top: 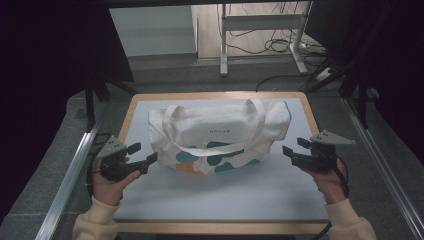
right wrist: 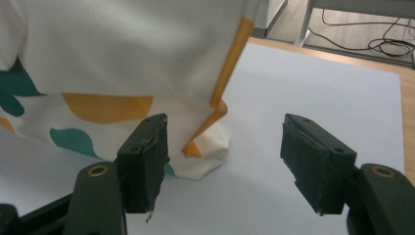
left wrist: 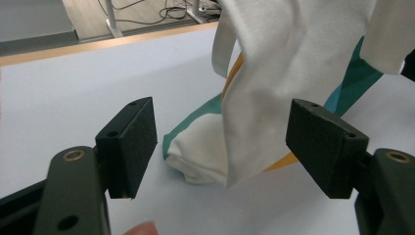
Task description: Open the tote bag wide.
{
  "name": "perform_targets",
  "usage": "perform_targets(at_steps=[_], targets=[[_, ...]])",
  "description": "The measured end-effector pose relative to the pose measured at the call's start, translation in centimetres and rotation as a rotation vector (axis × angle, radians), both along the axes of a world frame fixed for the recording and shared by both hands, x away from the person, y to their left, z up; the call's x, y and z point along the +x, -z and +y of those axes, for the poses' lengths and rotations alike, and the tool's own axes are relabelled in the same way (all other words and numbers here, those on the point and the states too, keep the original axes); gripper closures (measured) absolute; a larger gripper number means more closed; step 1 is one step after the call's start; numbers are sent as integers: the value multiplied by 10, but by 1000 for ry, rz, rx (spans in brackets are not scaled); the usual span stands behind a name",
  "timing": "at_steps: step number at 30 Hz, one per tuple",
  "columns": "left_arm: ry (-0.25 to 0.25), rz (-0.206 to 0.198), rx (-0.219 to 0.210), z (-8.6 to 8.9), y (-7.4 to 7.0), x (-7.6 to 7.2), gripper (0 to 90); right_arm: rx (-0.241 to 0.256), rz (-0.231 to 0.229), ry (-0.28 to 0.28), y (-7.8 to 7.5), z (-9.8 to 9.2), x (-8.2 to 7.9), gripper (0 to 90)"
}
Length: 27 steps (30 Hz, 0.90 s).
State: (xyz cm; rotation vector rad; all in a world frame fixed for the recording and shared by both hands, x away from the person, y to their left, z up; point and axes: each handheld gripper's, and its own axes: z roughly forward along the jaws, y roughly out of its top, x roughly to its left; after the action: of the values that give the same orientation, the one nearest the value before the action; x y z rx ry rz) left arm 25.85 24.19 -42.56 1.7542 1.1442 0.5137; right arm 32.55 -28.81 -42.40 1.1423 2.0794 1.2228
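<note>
A wooden-edged table (top: 129,116) carries a pale blue-grey mat (top: 225,195). Beyond it — on the far floor — stands a white metal desk frame (top: 262,22), with black cables (top: 272,45) tangled beside its legs. Grey carpet (top: 60,150) flanks the table, crossed by metal rails (top: 67,177).

White tote bag (top: 220,135) with teal and orange patches lying flat, handles flopping, sitting mid-bench, nearer the far edge.
</note>
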Motion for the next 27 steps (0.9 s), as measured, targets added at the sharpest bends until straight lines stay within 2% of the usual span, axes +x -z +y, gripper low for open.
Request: perform_targets(at_steps=[9,18,21,24,27], targets=[[29,3,-6,-12,-5,14,272,-8,-12,-29,-12,12,12,342],[51,29,-5,-21,-1,28,320,18,10,-63,-14,20,27,338],[68,36,-10,-23,0,29,390,32,24,-79,-12,23,32,348],[91,30,-15,-25,0,30,517,27,20,-92,-11,27,33,413],[85,18,5,-27,0,29,623,5,7,-85,-12,30,33,501]])
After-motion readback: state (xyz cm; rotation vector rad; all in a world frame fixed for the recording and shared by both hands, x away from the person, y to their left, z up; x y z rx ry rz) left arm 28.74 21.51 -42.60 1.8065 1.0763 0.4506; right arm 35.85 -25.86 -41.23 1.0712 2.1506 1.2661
